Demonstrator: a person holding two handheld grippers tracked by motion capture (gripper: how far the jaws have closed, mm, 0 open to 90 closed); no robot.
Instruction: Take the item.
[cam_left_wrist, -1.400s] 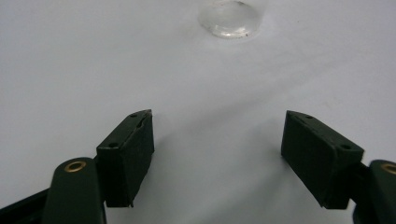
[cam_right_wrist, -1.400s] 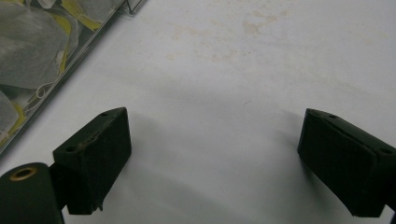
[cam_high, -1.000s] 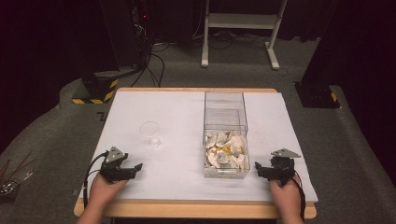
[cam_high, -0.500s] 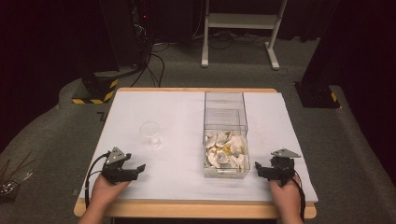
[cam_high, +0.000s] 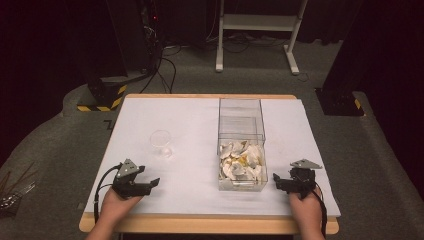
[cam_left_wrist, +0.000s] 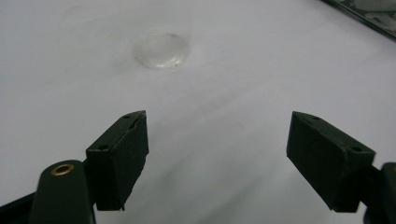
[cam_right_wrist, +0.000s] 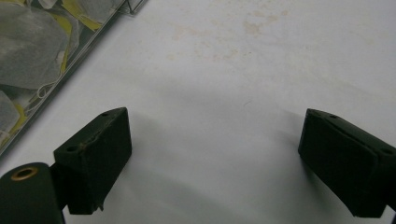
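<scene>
Left claw (cam_high: 150, 183), seen from the high view at the near left edge of the desk (cam_high: 190, 125): jaws spread wide, nothing between them, aimed forward and to the right. In the left gripper view the clear glass cup (cam_left_wrist: 162, 48) stands upright ahead of the jaws and a little to their left, well apart from them; the high view places this cup (cam_high: 161, 144) on the white desk cover, left of the box. Right claw (cam_high: 278, 183), near the right front corner: jaws likewise wide and empty, resting close beside the clear plastic box (cam_high: 241, 145). The box is long and open-topped; its near half holds a heap of pale tea-bag-like sachets (cam_high: 241, 162), its far half appears bare. The right gripper view shows the box wall and sachets (cam_right_wrist: 32, 51) at upper left.

Judged step: start of a reach, probably to bring cup and sachets together. To do it well, the left claw should approach the cup low and square, closing gently on its wall, since thin clear plastic may tip or slide. The right claw should descend from above into the heap and pinch a single sachet.
</scene>
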